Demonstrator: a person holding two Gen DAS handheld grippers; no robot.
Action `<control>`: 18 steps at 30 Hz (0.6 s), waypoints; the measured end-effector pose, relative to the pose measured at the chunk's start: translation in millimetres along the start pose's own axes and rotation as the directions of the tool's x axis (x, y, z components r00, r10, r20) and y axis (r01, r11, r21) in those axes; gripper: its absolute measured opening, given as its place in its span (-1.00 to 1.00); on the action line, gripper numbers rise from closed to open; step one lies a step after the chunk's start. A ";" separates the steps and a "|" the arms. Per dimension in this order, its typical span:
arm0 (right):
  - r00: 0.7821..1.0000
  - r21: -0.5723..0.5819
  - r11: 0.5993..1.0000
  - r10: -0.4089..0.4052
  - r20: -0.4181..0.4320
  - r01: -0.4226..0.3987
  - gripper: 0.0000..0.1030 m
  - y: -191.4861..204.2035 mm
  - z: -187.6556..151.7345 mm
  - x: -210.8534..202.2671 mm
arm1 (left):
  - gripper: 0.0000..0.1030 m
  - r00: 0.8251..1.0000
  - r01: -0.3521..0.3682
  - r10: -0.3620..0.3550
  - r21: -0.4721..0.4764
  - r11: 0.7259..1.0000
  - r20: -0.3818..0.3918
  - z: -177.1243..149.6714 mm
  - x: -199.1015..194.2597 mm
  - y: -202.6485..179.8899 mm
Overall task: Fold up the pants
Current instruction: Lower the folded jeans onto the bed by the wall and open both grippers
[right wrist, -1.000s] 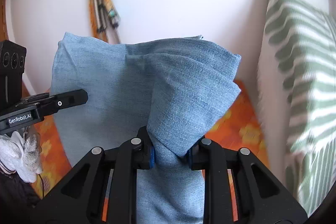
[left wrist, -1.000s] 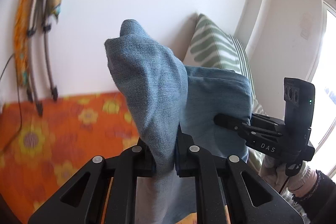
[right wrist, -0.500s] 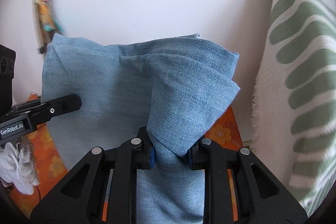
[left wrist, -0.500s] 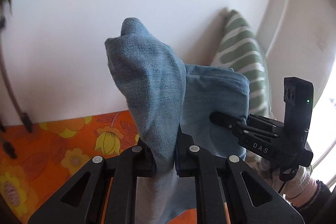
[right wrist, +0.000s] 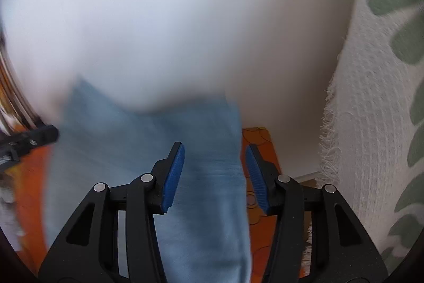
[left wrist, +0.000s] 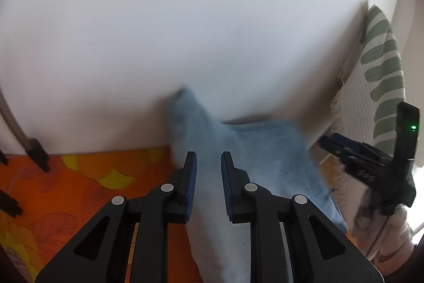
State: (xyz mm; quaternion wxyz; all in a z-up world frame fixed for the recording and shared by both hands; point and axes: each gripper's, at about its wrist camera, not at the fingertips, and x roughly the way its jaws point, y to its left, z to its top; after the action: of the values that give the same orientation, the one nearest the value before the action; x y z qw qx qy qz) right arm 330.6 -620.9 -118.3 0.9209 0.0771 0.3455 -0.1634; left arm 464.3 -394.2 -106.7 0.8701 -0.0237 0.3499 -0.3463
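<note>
The left gripper has just been opening, its blue pads now slightly apart with the pants passing between them; through the blur it looks as though the pads no longer press the cloth. The right gripper has also just been opening and stands wider, the denim lying loose in the gap. The pants sit low on the orange flowered cover, up against the white wall. To the right leans a green-striped cushion with a fringed edge.
</note>
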 end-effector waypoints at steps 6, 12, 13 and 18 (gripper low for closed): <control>0.993 -0.046 0.992 0.113 -0.034 -0.114 -0.02 18.6 -30.1 -28.1 | -0.67 0.999 0.053 -0.052 0.057 0.997 -0.017 -18.9 -29.0 -5.7; 0.986 -0.074 0.990 0.114 -0.122 -0.123 -0.02 32.0 -69.2 -36.2 | -0.67 0.990 0.105 -0.095 0.099 0.989 -0.101 -53.2 -41.2 -25.8; 0.985 -0.075 0.989 0.114 -0.128 -0.124 -0.02 34.1 -76.0 -41.2 | -0.67 0.989 0.107 -0.095 0.103 0.989 -0.111 -55.7 -43.0 -28.2; 0.987 -0.031 0.992 0.115 -0.109 -0.119 -0.02 33.7 -84.7 -74.8 | -0.67 0.989 0.104 -0.093 0.100 0.990 -0.114 -77.7 -80.1 -35.4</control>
State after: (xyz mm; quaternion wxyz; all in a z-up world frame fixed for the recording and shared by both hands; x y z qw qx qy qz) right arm 237.8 -549.3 -131.3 0.9103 0.0885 0.3923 -0.0980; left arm 353.7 -355.8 -107.8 0.8315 0.0239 0.3766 -0.4077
